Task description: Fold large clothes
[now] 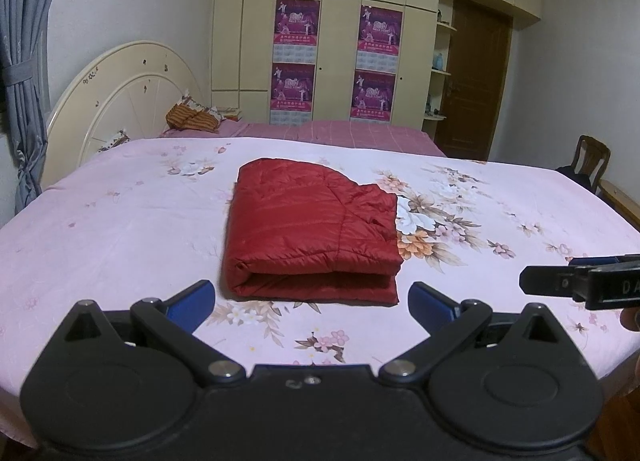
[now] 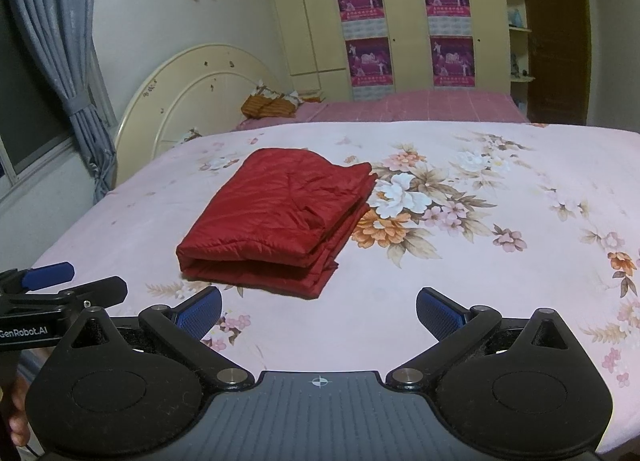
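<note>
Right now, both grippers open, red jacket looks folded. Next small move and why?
Probably ease both grippers back. The red jacket already lies as a compact folded bundle on the floral bedsheet, and the left gripper and right gripper are open, empty and short of it, so nothing calls for another fold.

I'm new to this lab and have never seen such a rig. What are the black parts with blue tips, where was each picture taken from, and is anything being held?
Each picture comes from a camera mounted on a tool that a person carries, one per hand. The black arms with blue pads are the left hand-held gripper and the right hand-held gripper; both are open and hold nothing. Each also shows at the edge of the other's view. Ahead, on the flowered bedspread, lies a red quilted jacket, already folded into a neat rectangle.
</note>
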### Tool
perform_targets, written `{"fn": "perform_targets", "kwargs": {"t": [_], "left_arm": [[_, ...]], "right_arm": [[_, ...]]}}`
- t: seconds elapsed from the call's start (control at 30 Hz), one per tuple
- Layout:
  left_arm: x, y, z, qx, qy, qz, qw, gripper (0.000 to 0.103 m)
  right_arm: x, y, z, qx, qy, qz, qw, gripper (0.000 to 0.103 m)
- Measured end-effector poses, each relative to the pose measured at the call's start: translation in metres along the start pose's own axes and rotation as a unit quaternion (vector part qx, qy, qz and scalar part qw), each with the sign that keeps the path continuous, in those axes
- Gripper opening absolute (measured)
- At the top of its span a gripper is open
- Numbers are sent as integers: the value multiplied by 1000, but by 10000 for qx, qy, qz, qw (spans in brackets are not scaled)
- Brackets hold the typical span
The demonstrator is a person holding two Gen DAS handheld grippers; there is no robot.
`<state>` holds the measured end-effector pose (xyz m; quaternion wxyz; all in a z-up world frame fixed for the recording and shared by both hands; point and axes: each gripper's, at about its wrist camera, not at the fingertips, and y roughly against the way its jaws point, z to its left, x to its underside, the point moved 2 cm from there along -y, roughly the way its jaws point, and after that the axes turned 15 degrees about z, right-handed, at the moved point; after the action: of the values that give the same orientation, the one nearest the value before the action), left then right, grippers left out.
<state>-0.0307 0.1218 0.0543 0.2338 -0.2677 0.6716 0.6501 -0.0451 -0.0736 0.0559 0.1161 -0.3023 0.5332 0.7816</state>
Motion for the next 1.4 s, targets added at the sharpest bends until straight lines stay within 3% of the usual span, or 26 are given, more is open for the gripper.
{"fn": "perform_targets", "kwargs": {"t": [1.4], "left_arm": [[-5, 3, -3, 5, 52, -48, 10000, 100]], "right_arm": [[-5, 6, -3, -13, 48, -44, 10000, 102]]}}
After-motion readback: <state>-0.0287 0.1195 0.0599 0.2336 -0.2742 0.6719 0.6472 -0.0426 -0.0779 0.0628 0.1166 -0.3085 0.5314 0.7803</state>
